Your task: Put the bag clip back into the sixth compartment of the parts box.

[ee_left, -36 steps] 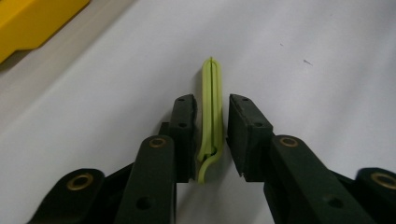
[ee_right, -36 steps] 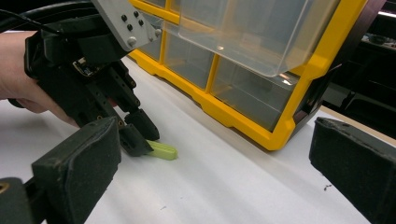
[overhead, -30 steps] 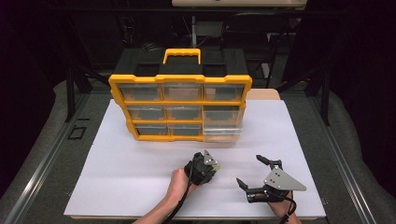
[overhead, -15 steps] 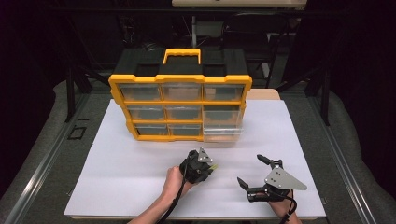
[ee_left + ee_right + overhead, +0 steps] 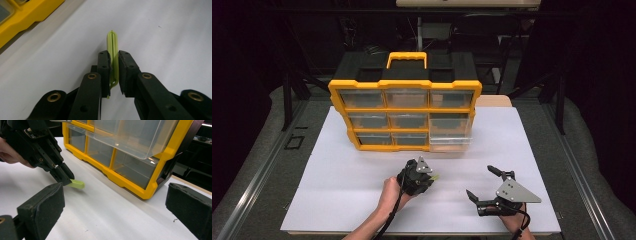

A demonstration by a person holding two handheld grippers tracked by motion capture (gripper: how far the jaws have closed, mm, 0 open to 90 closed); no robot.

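Lime-green clip [image 5: 113,53] clamped in left gripper [image 5: 114,72]; right gripper [image 5: 484,184] agape.

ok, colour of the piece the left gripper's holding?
Light yellow-green. The small flat piece shows best in the left gripper view, pinched between the left gripper jaws.

One yellow organizer [image 5: 404,107] stands on the desk [image 5: 337,175] at about 12 o'clock. It has one handle [image 5: 406,59] on top. Its front holds eight clear drawers: three in the top row, three in the middle row and two in the bottom row, the right-hand drawer [image 5: 451,132] of the middle row being taller than the others and pulled partway out. One white sheet covers the desk. There are two tools: the left tool [image 5: 426,181] at about 6 o'clock and the right tool [image 5: 484,184] at about 5 o'clock. One small light-green plastic piece [image 5: 113,56] sits between the left tool's jaws. Two hands show at the near edge.
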